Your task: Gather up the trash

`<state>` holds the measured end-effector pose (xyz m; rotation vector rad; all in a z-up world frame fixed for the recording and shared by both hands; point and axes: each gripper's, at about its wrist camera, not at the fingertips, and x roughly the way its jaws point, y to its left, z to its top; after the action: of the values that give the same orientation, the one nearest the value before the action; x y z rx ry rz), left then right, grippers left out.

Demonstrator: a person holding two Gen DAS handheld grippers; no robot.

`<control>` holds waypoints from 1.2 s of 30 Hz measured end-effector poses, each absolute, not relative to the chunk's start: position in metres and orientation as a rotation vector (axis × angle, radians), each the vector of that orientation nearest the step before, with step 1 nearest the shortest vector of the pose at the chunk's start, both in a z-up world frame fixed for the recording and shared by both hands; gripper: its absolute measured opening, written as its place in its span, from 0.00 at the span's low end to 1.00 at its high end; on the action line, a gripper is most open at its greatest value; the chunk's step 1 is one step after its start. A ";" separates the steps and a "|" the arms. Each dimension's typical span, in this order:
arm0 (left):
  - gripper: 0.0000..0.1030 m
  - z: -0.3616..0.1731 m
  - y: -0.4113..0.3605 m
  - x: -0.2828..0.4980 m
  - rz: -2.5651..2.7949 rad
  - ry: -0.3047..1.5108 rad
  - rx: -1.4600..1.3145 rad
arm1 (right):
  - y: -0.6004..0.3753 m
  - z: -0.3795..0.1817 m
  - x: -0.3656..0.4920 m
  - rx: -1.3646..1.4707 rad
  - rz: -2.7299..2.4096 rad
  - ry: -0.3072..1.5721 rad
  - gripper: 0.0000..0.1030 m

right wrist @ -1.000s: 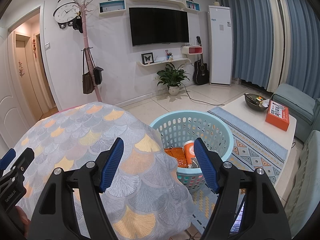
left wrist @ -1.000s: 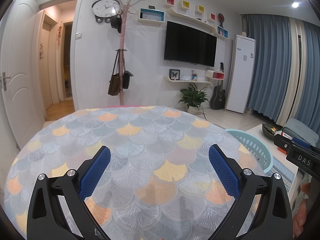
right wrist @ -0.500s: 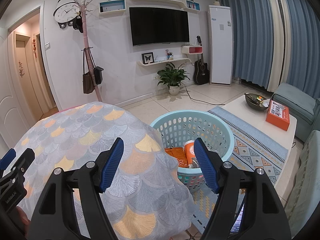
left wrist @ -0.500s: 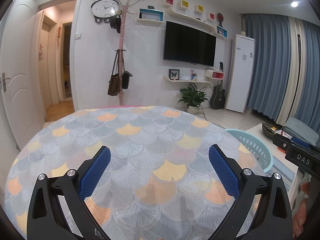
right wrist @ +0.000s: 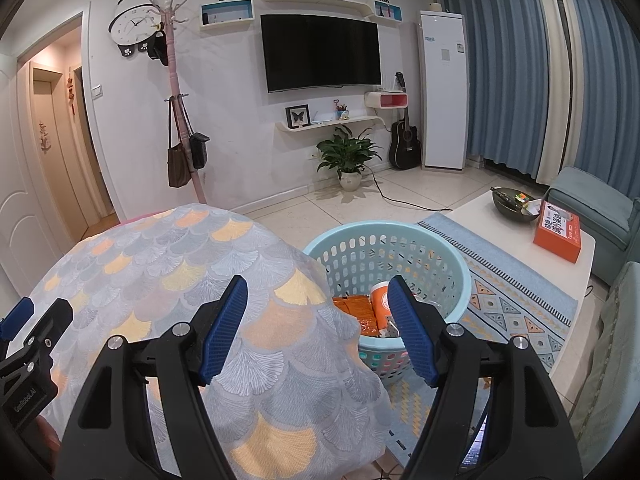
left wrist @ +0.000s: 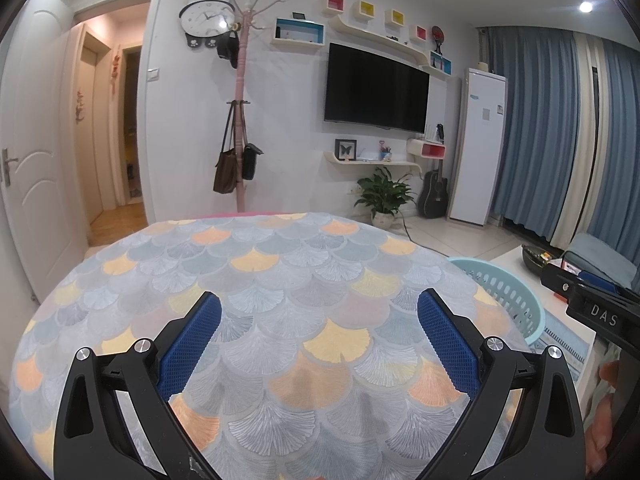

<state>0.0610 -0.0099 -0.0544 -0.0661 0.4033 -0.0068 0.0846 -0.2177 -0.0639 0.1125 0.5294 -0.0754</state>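
Observation:
A light blue plastic basket [right wrist: 440,256] stands on the floor to the right of a round table [right wrist: 160,264] with a scale-pattern cloth. Inside it lie an orange packet [right wrist: 356,312] and an orange and white cup [right wrist: 380,300]. The basket's rim also shows in the left wrist view [left wrist: 508,292]. My left gripper [left wrist: 320,312] is open and empty above the table top [left wrist: 280,280]. My right gripper [right wrist: 318,296] is open and empty, over the table's right edge beside the basket. No trash shows on the table.
A white coffee table [right wrist: 520,236] at the right holds an orange box [right wrist: 558,230] and a dark bowl [right wrist: 514,202]. A patterned rug [right wrist: 512,296] lies under the basket. A sofa [right wrist: 596,208], coat stand [right wrist: 180,92], plant [right wrist: 348,156] and guitar [right wrist: 404,140] are farther off.

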 end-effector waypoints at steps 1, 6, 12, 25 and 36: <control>0.93 -0.056 -0.009 0.061 -0.008 0.404 -0.064 | -0.218 -0.064 0.085 0.113 -0.076 0.530 0.67; 0.93 -0.055 -0.009 0.063 -0.009 0.405 -0.064 | -0.217 -0.063 0.085 0.114 -0.073 0.530 0.67; 0.93 -0.055 -0.009 0.064 -0.009 0.403 -0.062 | -0.216 -0.062 0.086 0.115 -0.072 0.532 0.67; 0.93 -0.052 -0.007 0.063 -0.006 0.401 -0.067 | -0.211 -0.062 0.086 0.122 -0.072 0.535 0.67; 0.93 -0.039 0.001 0.055 0.024 0.409 -0.044 | -0.211 -0.052 0.080 0.149 -0.080 0.543 0.67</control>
<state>0.0549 0.0007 -0.0386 -0.0437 0.4087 0.0240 0.0805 -0.2109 -0.0517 0.1490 0.5430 -0.0803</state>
